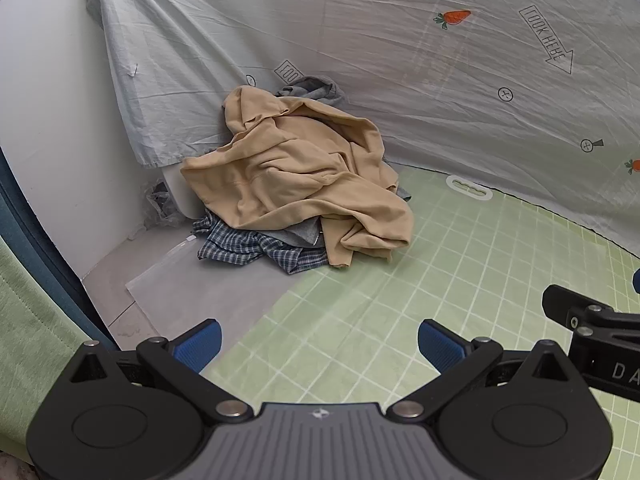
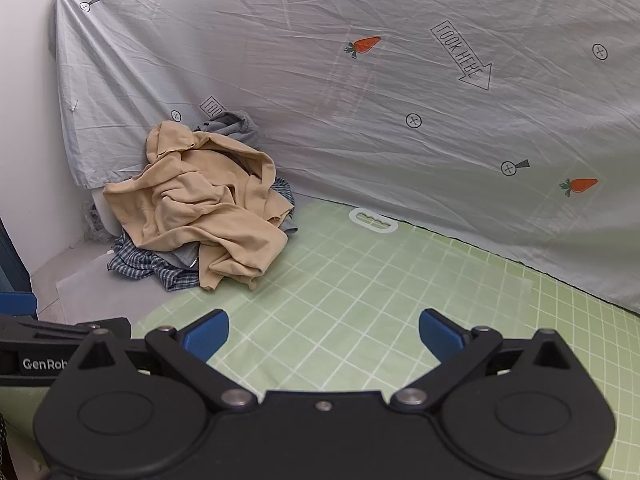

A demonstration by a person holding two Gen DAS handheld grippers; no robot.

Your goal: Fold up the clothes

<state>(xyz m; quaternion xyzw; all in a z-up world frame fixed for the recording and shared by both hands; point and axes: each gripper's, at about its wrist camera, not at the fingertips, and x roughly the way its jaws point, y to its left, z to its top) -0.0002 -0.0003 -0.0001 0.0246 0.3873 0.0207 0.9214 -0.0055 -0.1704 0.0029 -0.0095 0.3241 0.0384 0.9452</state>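
Nothing folded yet, to judge by the layout: whole job ahead

Behind everything, a pale grey sheet (image 2: 400,100) printed with carrots and arrows, hung as a backdrop, well beyond both grippers

Directly under and ahead of the grippers, a green gridded mat (image 2: 360,280) spread flat, bare of any garment, with no folded stack anywhere in either view; looks like the folding area, waiting for its first piece

Ahead and to the left of both grippers, well apart from them, a heap of unfolded clothes at the mat's far left corner, against the backdrop. On top, a tan hooded sweatshirt (image 1: 296,176), crumpled, hood up toward the sheet, a sleeve trailing down onto the mat edge. Beneath it, a blue plaid shirt (image 1: 248,248) bunched at the front of the heap, partly off the mat on the grey surface. Between and behind them, a grey garment (image 1: 316,90), only scraps showing, kind not clear

Left gripper (image 1: 320,344) spread fully wide, blue pads far apart, nothing between them, hovering over the near mat and tilted downward. Right gripper (image 2: 324,334) likewise at full spread and empty, just beside the left one

Remaining, as a judgement: reach to the heap, draw the sweatshirt onto the mat, flatten, fold, then repeat for the rest
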